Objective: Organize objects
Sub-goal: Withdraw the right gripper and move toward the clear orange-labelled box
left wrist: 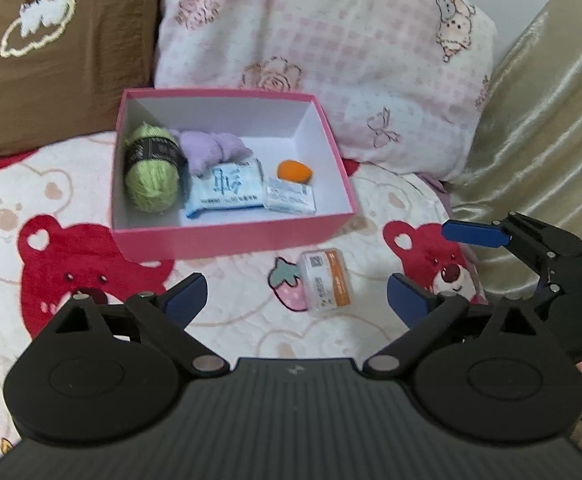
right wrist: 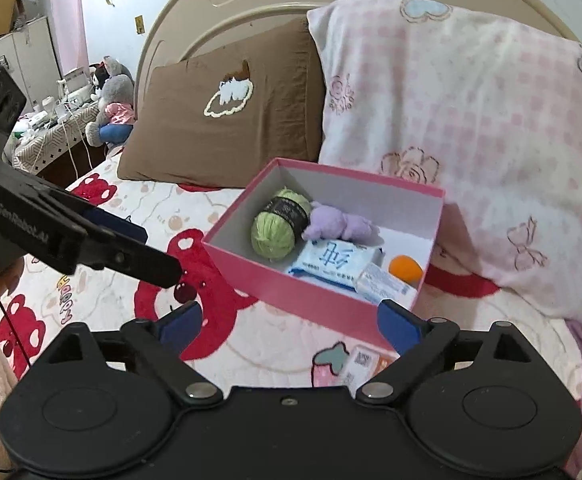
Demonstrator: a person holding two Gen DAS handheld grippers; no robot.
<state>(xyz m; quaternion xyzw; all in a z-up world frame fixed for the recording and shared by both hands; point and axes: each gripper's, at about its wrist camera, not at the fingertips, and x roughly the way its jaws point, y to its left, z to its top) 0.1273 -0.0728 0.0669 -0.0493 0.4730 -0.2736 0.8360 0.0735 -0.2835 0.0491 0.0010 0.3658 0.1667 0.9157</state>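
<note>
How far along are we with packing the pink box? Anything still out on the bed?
Mostly done: the pink box holds the green yarn ball, purple plush, blue tissue pack, small white packet and orange ball. Nothing is in hand: left gripper and right gripper are open and empty. Left: the orange-and-white box on the blanket.

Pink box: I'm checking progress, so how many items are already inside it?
5 in the pink box: green yarn ball at left, purple plush beside it, blue tissue pack in front, small white packet, orange ball. Something smaller could hide underneath.
</note>
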